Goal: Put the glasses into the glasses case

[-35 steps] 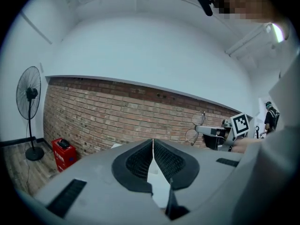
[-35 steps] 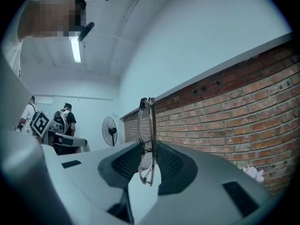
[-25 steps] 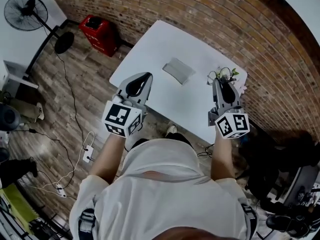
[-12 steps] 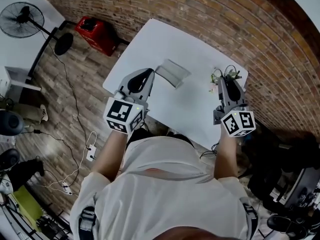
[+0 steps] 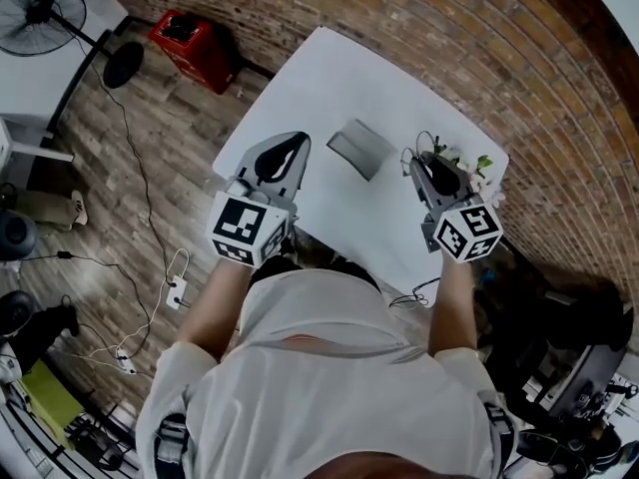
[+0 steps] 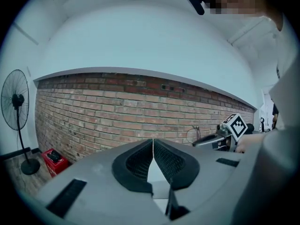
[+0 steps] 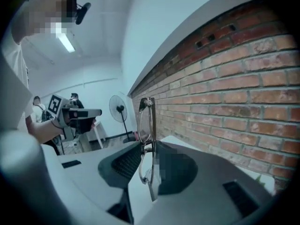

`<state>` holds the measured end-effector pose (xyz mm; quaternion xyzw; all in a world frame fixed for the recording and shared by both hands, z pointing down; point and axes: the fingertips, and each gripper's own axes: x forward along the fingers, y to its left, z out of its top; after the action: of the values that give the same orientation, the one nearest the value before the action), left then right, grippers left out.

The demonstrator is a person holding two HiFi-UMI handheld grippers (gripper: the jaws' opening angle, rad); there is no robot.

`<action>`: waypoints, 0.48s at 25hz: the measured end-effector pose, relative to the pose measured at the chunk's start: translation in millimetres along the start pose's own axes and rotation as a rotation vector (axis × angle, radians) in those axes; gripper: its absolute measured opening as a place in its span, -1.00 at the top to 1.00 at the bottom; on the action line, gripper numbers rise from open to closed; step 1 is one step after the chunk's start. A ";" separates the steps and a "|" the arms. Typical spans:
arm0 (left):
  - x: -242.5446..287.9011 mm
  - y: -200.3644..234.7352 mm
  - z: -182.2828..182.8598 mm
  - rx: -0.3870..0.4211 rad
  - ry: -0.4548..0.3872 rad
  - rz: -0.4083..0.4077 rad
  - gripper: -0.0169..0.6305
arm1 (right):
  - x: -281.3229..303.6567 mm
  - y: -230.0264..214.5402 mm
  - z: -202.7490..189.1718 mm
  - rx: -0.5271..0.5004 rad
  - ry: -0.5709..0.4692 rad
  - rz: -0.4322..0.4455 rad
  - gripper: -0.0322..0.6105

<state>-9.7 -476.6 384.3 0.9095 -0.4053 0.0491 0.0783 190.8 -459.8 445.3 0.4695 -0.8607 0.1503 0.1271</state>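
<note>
The grey glasses case [image 5: 358,149] lies shut near the middle of the white table [image 5: 339,78]. My right gripper [image 5: 419,162] hovers just right of it, shut on a pair of thin-framed glasses [image 7: 146,121] that stand on edge between the pads and stick out past the tips. In the head view the glasses [image 5: 426,148] show as thin wire at the jaw tips. My left gripper [image 5: 296,149] hangs over the table's near left edge, left of the case, with its jaws shut on nothing [image 6: 152,143].
A small plant with white flowers [image 5: 471,164] stands at the table's right edge, close behind the right gripper. A brick wall runs along the table's far side. On the wooden floor to the left are a red box [image 5: 195,40], a standing fan [image 5: 48,6] and cables.
The right gripper has dipped and swung left toward the case, with the glasses still in it. The left gripper has come closer to the case from the left.
</note>
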 end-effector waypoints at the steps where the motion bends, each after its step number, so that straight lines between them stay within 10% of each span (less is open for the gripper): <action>1: -2.7 5.6 -1.5 -0.006 0.002 0.005 0.89 | 12.3 4.6 -6.0 -0.012 0.054 0.033 0.44; 12: -12.7 36.5 -33.2 -0.049 0.056 0.020 0.89 | 127.0 10.5 -128.4 -0.009 0.594 0.278 0.44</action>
<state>-46.3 -485.4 418.7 0.9016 -0.4130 0.0654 0.1111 125.0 -503.7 608.0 0.2828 -0.8426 0.2926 0.3528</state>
